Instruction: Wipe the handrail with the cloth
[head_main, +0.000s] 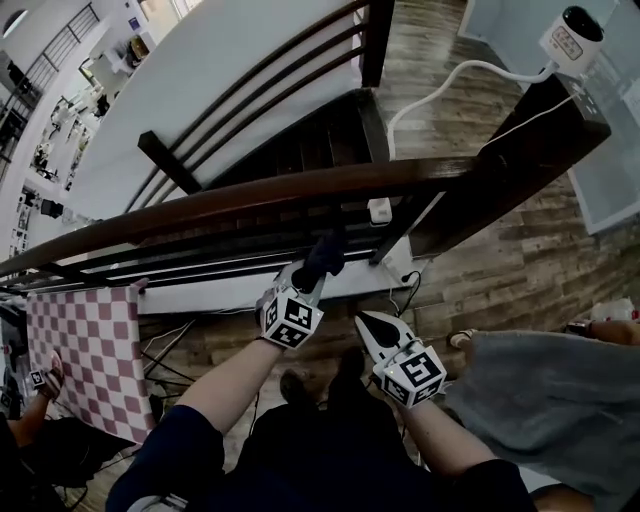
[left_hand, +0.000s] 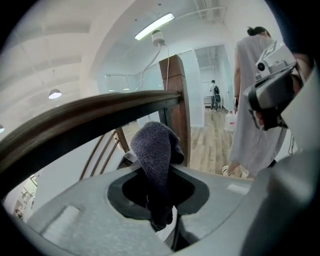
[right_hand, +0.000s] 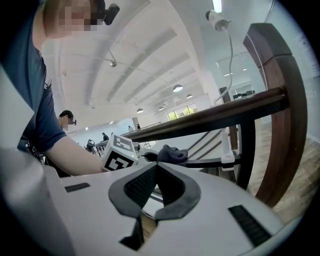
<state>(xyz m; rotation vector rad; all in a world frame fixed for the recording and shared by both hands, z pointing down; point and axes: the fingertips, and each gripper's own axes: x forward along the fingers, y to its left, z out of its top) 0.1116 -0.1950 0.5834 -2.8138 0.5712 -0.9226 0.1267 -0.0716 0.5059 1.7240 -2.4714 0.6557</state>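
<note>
A dark brown wooden handrail (head_main: 300, 192) runs across the head view from lower left to a thick newel post (head_main: 520, 150) at the right. My left gripper (head_main: 316, 276) is shut on a dark grey cloth (head_main: 323, 255), which sticks up from the jaws just below the rail. In the left gripper view the cloth (left_hand: 155, 152) rises under the handrail (left_hand: 75, 120), with a small gap between them. My right gripper (head_main: 364, 322) hangs lower and to the right, shut with nothing in it. The right gripper view shows its jaws (right_hand: 155, 170) closed, and the cloth (right_hand: 172, 154) and handrail (right_hand: 215, 115) ahead.
A white camera (head_main: 572, 35) with a cable sits on the newel post. Stairs with a second railing (head_main: 260, 90) drop beyond the rail. A red-and-white checkered panel (head_main: 90, 350) stands at lower left. A person in a grey garment (head_main: 545, 400) is close on the right.
</note>
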